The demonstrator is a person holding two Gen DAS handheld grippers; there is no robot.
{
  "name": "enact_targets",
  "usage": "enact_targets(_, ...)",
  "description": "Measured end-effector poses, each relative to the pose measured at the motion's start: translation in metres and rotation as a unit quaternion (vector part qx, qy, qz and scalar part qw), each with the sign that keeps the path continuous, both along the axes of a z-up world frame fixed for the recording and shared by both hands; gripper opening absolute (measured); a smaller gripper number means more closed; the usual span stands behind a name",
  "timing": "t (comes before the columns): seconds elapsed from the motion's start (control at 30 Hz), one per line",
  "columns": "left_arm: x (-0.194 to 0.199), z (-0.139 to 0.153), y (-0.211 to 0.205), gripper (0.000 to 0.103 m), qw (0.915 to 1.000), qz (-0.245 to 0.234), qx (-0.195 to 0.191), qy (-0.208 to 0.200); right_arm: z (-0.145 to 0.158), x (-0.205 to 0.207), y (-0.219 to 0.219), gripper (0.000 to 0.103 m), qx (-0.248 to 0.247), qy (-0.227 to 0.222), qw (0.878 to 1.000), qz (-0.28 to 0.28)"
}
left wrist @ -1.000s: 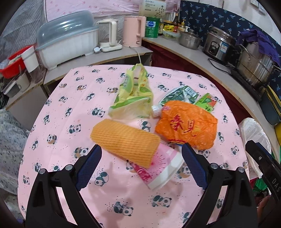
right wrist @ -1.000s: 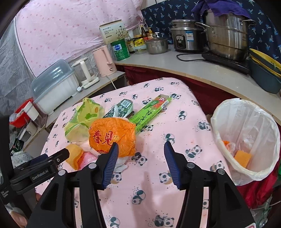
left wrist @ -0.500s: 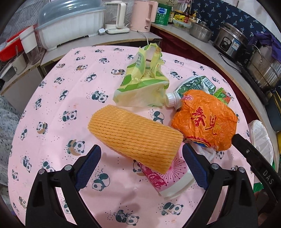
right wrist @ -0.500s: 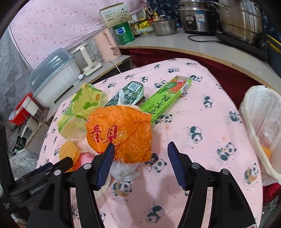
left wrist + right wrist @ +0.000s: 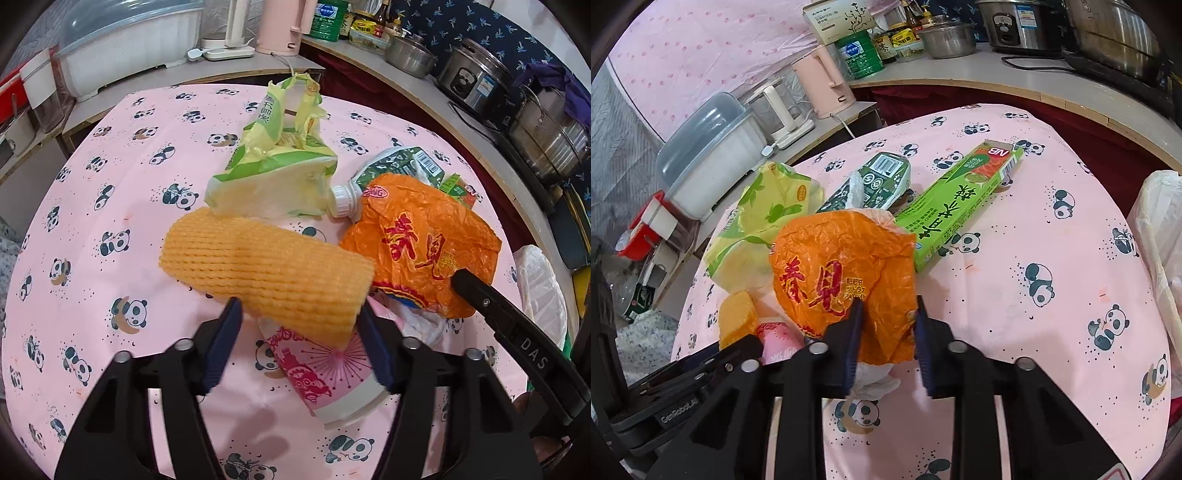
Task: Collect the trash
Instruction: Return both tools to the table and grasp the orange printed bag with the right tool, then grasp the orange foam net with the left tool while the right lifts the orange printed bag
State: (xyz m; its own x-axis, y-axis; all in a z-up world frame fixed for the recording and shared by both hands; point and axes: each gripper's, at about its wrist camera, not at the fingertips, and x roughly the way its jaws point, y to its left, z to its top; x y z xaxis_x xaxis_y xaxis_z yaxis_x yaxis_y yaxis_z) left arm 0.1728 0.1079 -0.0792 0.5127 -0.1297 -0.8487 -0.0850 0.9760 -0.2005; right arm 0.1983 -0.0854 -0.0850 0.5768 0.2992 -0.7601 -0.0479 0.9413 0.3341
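Note:
Trash lies on the pink panda tablecloth (image 5: 110,184). My left gripper (image 5: 301,325) has its jaws around the near end of an orange foam net sleeve (image 5: 266,273), pads close to its sides. A pink paper cup (image 5: 325,373) lies under the sleeve. My right gripper (image 5: 888,328) has its jaws around the lower edge of an orange crinkled bag (image 5: 846,273), narrowed but with a gap. A yellow-green bag (image 5: 277,166), a dark green pouch (image 5: 875,184) and a green carton (image 5: 960,206) lie behind.
A white-lined trash bin (image 5: 1160,236) stands off the table's right edge. The counter behind holds a pink kettle (image 5: 822,85), a dish box (image 5: 709,155), a rice cooker (image 5: 476,81) and pots. The right gripper's finger (image 5: 517,332) shows in the left wrist view.
Both grippers have moved forward and down to the trash and narrowed: the left around the foam sleeve, the right around the orange bag's edge.

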Motion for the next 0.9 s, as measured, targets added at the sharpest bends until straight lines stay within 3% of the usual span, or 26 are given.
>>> enact_targets(0.07,0.000,0.001,-0.003,0.030,1.0000,-0.008,-0.003,0.001,0.005,-0.005,-0.001,0.017,0.002,-0.008,1.000,0.001)
enact_targets(0.2,-0.002,0.005,-0.007,0.009,0.9998,-0.018,-0.005,-0.002,0.021,-0.016,-0.005,0.013,-0.002,-0.033,0.999,-0.002)
enact_targets(0.4,-0.011,0.020,-0.013,0.004,0.9995,-0.026,-0.010,-0.017,0.049,-0.033,-0.021,0.013,-0.008,-0.067,0.998,-0.018)
enact_targets(0.9,-0.035,0.054,-0.039,0.005,0.9977,-0.046,-0.011,-0.049,0.090,-0.080,-0.085,0.012,-0.005,-0.117,0.989,-0.088)
